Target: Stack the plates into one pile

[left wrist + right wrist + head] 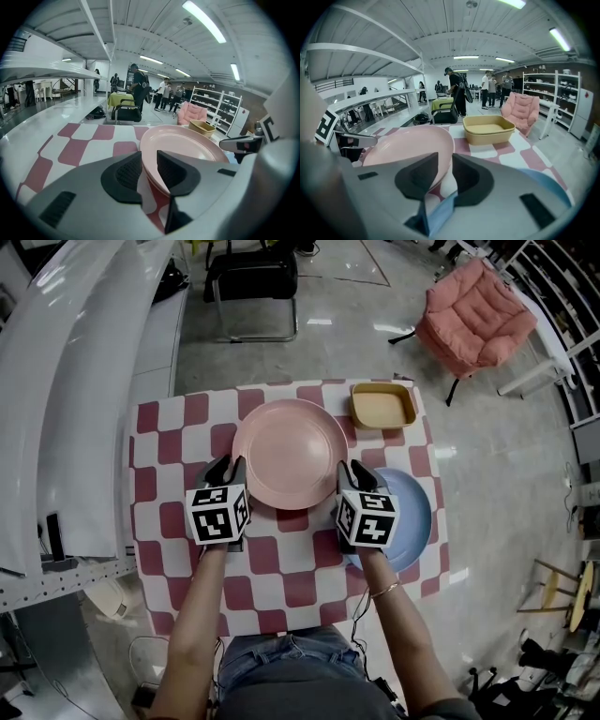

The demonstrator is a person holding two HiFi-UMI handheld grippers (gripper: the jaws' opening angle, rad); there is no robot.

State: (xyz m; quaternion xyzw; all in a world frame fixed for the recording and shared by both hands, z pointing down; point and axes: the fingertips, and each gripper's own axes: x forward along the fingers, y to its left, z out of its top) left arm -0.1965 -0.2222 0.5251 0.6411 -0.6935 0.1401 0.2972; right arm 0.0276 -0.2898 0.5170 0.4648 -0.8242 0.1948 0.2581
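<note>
Pink plate [291,454]: lies flat at the middle of the desk [281,589], on the red-and-white checked cloth; I flank it from both sides

Left gripper [149,164]: my jaws stand apart, with the plate's left rim running up between them; a gap shows beside the rim, so nothing is clamped

Right gripper [445,171]: also open, set astride the plate's right rim; the pads do not press on it as far as I can see, so this one holds nothing either

Reason for the two-sided hold: I judge that a wide, shallow plate taken at opposite rims stays level, while a grip at one rim alone would let it tip

Blue plate [412,512]: at the near right of the desk, partly under my right gripper and just beside the pink plate; the gripper hides whether the two rims overlap

Tan square dish [382,406]: at the far edge, right of centre, apart from both grippers

Stage, as I judge it: no pile yet, since the pink and blue plates lie side by side

Next move calls for: both grippers closing evenly on the rims, so the pink plate comes up flat and can be carried across onto the blue one

Risk: the smooth rim could slip from one gripper and drop that side, or my right gripper could nudge the blue plate beneath it
</note>
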